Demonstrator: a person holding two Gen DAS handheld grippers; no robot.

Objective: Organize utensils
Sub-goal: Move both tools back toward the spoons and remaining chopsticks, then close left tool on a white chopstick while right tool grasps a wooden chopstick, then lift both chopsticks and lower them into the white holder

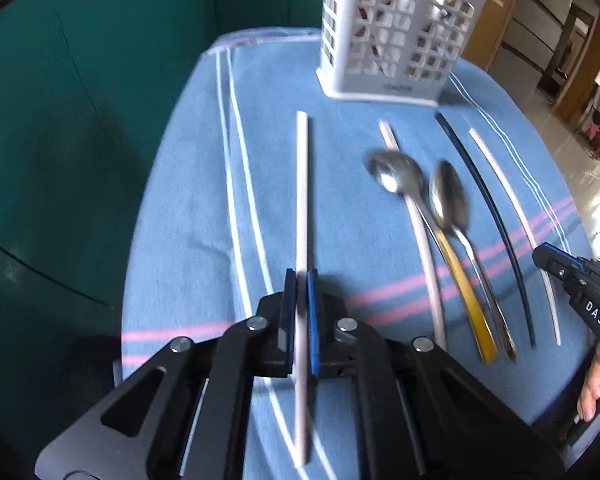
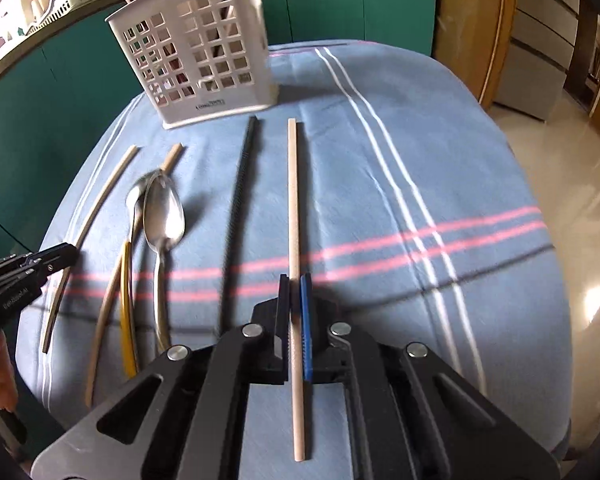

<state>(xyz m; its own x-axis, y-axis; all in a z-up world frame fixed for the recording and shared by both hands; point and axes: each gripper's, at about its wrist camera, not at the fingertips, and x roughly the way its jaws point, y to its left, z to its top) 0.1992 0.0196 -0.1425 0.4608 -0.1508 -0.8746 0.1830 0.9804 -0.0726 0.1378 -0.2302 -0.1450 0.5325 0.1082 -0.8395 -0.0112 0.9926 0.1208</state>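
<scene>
My left gripper (image 1: pixel 301 280) is shut on a pale chopstick (image 1: pixel 302 200) that points toward the white slotted utensil basket (image 1: pixel 396 36). My right gripper (image 2: pixel 295 284) is shut on another pale chopstick (image 2: pixel 294 200). On the blue cloth lie two steel spoons (image 1: pixel 448 196), one with a yellow handle (image 1: pixel 470 304), a black chopstick (image 1: pixel 488 208) and two more pale chopsticks (image 1: pixel 416 216). The right gripper shows at the right edge of the left wrist view (image 1: pixel 556 262). The left gripper shows at the left edge of the right wrist view (image 2: pixel 56 256).
The table is covered by a blue cloth (image 2: pixel 400 200) with white and pink stripes. Green cabinets (image 1: pixel 80 80) stand behind and to the left. A shiny tiled floor (image 2: pixel 572 184) lies to the right. The basket (image 2: pixel 204 48) holds some items.
</scene>
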